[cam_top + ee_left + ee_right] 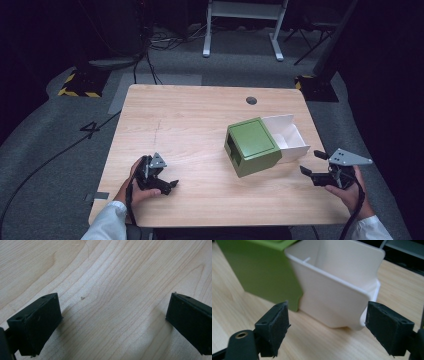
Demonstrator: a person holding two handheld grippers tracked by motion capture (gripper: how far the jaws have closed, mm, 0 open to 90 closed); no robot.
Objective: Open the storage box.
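I see a light wooden table (190, 115) carrying a green box (252, 146) with its white drawer (290, 136) pulled out, right of centre. My right gripper (314, 164), jaws spread, sits just beside the drawer. My left gripper (167, 185), also spread, rests near-left.

A light wooden bench (190, 120) stands on grey floor (50, 130). A green box (252, 146) sits on its right half, with a white drawer (289, 137) pulled out from its far-right side and resting on the wood. A dark round hole (251, 100) marks the far edge.
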